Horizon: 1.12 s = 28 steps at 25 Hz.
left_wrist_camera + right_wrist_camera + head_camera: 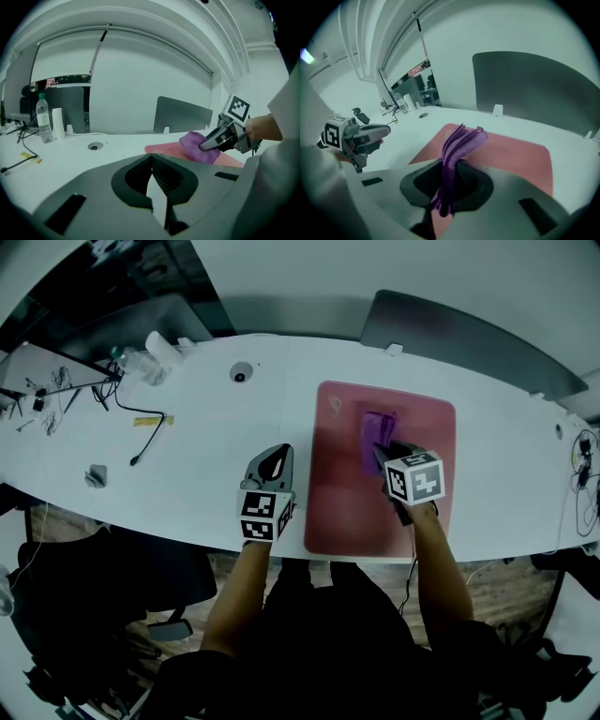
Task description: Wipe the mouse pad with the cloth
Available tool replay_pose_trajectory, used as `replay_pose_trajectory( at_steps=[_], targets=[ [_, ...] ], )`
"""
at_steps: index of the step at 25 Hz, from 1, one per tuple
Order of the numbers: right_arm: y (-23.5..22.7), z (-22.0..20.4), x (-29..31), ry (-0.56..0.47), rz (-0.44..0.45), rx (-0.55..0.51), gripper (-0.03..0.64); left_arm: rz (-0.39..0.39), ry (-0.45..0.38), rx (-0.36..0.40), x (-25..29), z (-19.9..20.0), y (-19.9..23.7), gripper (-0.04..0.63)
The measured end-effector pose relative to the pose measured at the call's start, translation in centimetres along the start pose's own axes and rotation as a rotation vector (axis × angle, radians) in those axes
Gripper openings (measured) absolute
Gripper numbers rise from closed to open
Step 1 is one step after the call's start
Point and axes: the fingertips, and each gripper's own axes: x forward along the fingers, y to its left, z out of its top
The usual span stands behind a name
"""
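A pink mouse pad lies on the white table in front of me. My right gripper is over the pad's upper middle, shut on a folded purple cloth. In the right gripper view the cloth stands pinched between the jaws above the mouse pad. My left gripper hovers just left of the pad, shut and holding nothing. The left gripper view shows its jaws closed, with the cloth and the right gripper off to the right.
A grey divider panel stands at the table's far edge. A round cable hole lies left of the pad. At far left are a plastic bottle, a black cable and a small crumpled item. Office chairs stand below the near edge.
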Motion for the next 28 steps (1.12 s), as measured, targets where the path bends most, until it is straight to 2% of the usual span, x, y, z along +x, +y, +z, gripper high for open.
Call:
replay_pose_trajectory(
  at_steps=[7, 15, 17, 20, 28],
  targets=[
    [6.2, 0.1, 3.1, 0.023, 0.106, 0.039, 0.063, -0.002, 0.012, -0.014, -1.2, -1.1, 1.5, 0.015],
    [10.6, -1.0, 6.5, 0.055, 0.150, 0.111, 0.063, -0.032, 0.042, -0.012, -1.8, -2.6, 2.7, 0.015],
    [11.0, -1.4, 7.2, 0.072, 0.135, 0.119, 0.063, -0.041, 0.044, -0.007, -1.8, -2.7, 2.9, 0.015],
    [10.1, -2.5, 8.1, 0.101, 0.066, 0.117, 0.063, -0.061, 0.049, -0.001, -1.9, -2.9, 3.0, 0.015],
    [7.9, -2.8, 8.1, 0.101, -0.024, 0.144, 0.064, -0.109, 0.068, 0.017, -1.5, -3.6, 2.7, 0.015]
  ],
)
